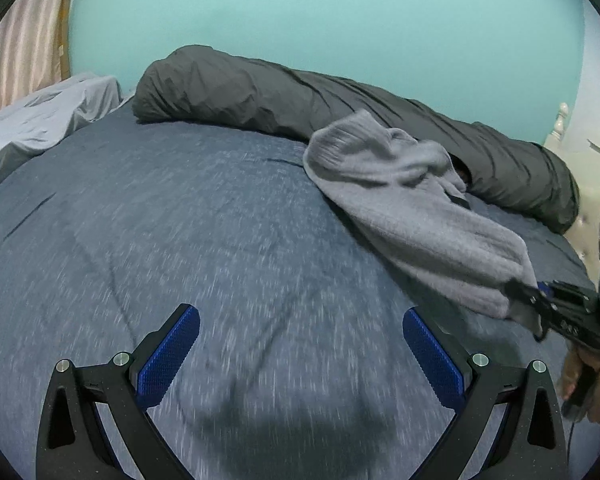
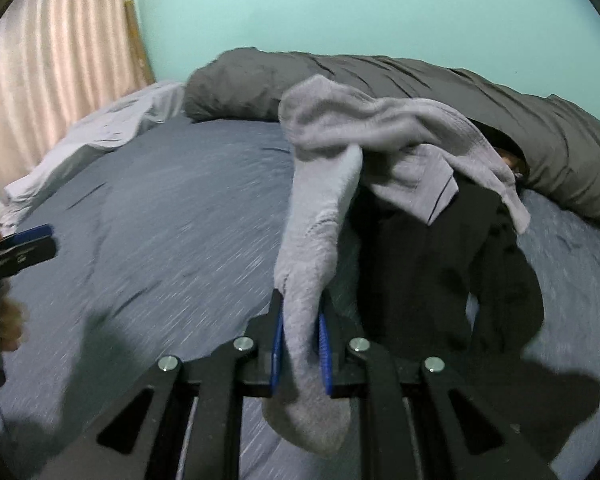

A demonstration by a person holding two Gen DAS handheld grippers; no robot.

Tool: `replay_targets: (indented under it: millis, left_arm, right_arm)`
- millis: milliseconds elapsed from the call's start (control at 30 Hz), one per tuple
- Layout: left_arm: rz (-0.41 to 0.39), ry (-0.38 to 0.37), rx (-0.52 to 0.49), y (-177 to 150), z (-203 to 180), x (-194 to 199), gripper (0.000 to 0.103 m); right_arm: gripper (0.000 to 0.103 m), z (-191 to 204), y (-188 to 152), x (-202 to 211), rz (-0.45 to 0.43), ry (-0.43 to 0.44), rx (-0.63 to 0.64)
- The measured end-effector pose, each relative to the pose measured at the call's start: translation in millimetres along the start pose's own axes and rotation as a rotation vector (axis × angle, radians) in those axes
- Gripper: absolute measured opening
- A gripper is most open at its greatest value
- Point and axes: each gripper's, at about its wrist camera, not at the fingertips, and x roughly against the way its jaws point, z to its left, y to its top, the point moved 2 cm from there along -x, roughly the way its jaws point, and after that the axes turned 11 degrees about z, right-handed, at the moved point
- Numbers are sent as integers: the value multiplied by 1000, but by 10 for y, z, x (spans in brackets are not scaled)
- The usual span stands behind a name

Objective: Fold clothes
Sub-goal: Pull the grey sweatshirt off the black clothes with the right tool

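Bedroom with a teal wall

A blue-grey bedspread is covering the bed, a dark rolled duvet is lying along the wall, and pink curtains are hanging left.

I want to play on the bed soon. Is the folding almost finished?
Not yet. Nothing looks folded. The right gripper is shut on an end of the grey sweater, which is bunched up. The left gripper is open and empty. A black garment still lies crumpled on the blue bedspread.

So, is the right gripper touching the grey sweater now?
Touching. In the right wrist view, the right gripper has its fingers closed on a fold of the grey sweater, with cloth pressed between both blue pads.
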Motion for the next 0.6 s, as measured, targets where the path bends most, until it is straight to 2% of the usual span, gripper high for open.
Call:
replay_targets:
  millis: [100, 333, 600]
  left_arm:
    - [-18, -3, 0, -240, -5, 276, 103]
    - [-28, -10, 28, -847, 63, 1005, 103]
    - [-50, -5, 64, -1225, 248, 1487, 103]
  right_arm:
    - [14, 250, -327, 303, -5, -8, 38]
    - [13, 778, -1013, 1161, -27, -31, 34]
    - [13, 1219, -1753, 1829, -17, -27, -24]
